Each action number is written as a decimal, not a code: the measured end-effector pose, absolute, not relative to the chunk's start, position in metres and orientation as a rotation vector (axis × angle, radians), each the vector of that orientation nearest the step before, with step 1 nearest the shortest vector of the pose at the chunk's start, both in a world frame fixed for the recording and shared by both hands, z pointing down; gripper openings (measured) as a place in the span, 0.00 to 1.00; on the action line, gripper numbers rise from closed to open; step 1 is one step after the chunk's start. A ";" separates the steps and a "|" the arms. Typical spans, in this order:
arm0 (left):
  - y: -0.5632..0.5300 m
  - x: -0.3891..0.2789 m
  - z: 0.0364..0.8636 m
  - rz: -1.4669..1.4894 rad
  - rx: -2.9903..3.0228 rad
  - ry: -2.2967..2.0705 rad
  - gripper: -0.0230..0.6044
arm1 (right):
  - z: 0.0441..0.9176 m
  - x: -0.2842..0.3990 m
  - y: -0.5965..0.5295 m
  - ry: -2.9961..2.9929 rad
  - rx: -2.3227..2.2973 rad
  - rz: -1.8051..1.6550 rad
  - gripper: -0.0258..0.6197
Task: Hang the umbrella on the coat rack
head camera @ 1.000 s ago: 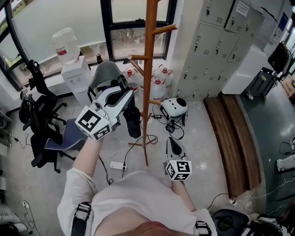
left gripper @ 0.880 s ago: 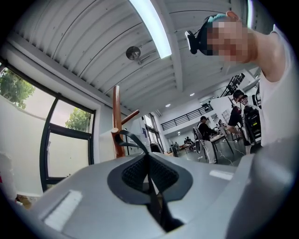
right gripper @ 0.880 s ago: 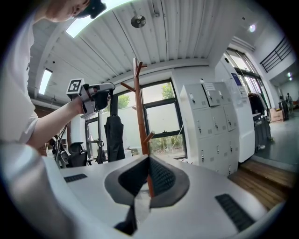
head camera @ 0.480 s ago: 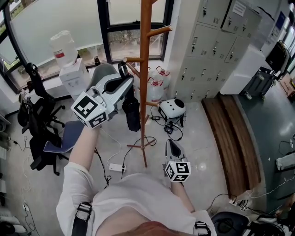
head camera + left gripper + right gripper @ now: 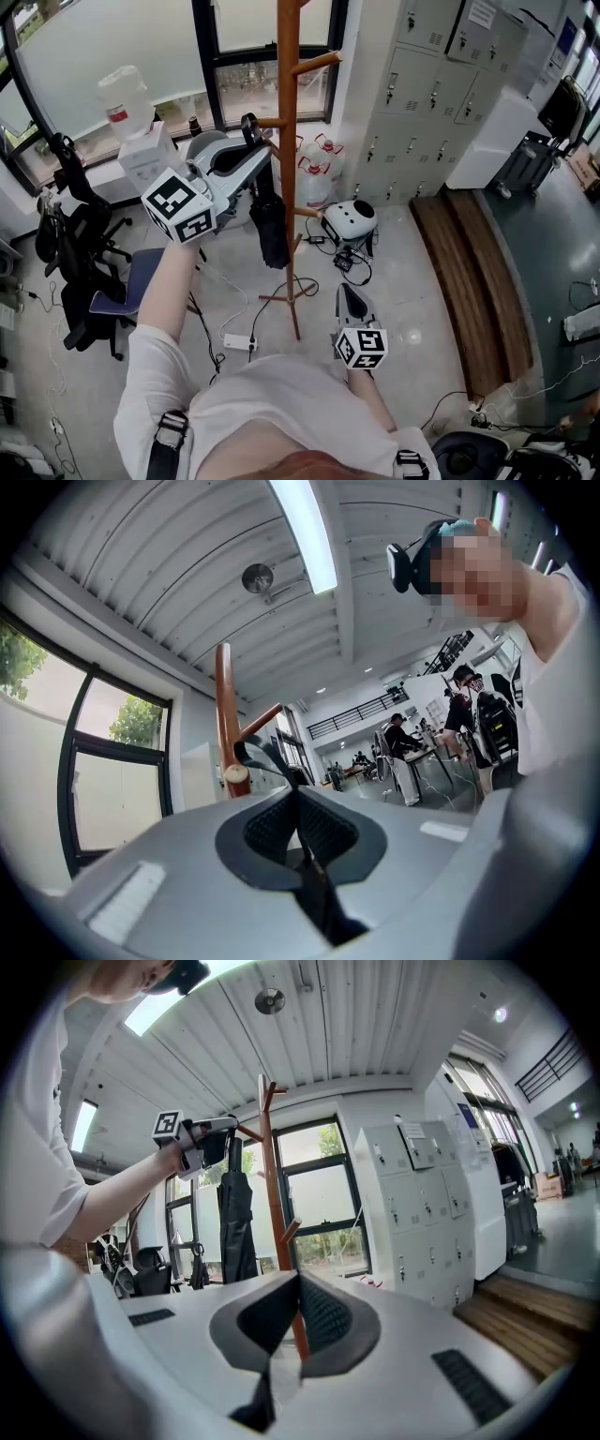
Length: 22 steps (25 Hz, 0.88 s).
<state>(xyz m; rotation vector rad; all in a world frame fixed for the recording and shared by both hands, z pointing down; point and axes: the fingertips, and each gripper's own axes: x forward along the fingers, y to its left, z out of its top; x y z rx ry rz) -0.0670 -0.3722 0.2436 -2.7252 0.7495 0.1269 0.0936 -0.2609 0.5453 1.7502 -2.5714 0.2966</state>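
Note:
The black folded umbrella (image 5: pixel 271 230) hangs by its strap (image 5: pixel 248 126) from my left gripper (image 5: pixel 255 150), which is shut on the strap. It is raised beside the wooden coat rack (image 5: pixel 287 112), left of the pole. In the left gripper view the strap loop (image 5: pixel 263 756) stands just past the jaw tips, close to the round end of a peg (image 5: pixel 236 773). My right gripper (image 5: pixel 351 298) is held low near my body, shut with nothing in it. The right gripper view shows the umbrella (image 5: pixel 234 1215) dangling next to the rack pole (image 5: pixel 273 1194).
A water dispenser (image 5: pixel 141 141) and office chairs (image 5: pixel 84 244) stand at the left. Water jugs (image 5: pixel 319 169) and a white rounded device (image 5: pixel 352 217) sit behind the rack's foot. Grey lockers (image 5: pixel 431 84) and a wooden bench (image 5: pixel 478 281) fill the right. A power strip (image 5: pixel 239 340) lies on the floor.
My left gripper has risen with the umbrella and come closer to the rack's left peg. The right gripper has stayed where it was.

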 end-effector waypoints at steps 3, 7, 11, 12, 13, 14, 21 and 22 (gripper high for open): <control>-0.379 -0.068 0.250 0.125 -2.737 0.751 0.05 | 0.547 0.093 -0.261 -2.569 1.750 0.298 0.05; -0.386 -0.072 0.252 0.142 -2.755 0.766 0.05 | 0.548 0.092 -0.261 -2.566 1.749 0.302 0.05; -0.388 -0.073 0.255 0.142 -2.764 0.759 0.05 | 0.549 0.090 -0.263 -2.572 1.744 0.298 0.05; -0.389 -0.073 0.256 0.145 -2.769 0.758 0.05 | 0.549 0.090 -0.264 -2.573 1.743 0.298 0.05; -0.390 -0.074 0.257 0.153 -2.777 0.755 0.05 | 0.549 0.090 -0.265 -2.574 1.742 0.299 0.05; -0.392 -0.075 0.257 0.163 -2.791 0.753 0.05 | 0.549 0.089 -0.266 -2.573 1.740 0.299 0.05; -0.404 -0.080 0.261 0.214 -2.892 0.766 0.05 | 0.549 0.085 -0.271 -2.579 1.728 0.297 0.05; -0.404 -0.080 0.261 0.216 -2.897 0.767 0.05 | 0.549 0.084 -0.271 -2.580 1.726 0.296 0.05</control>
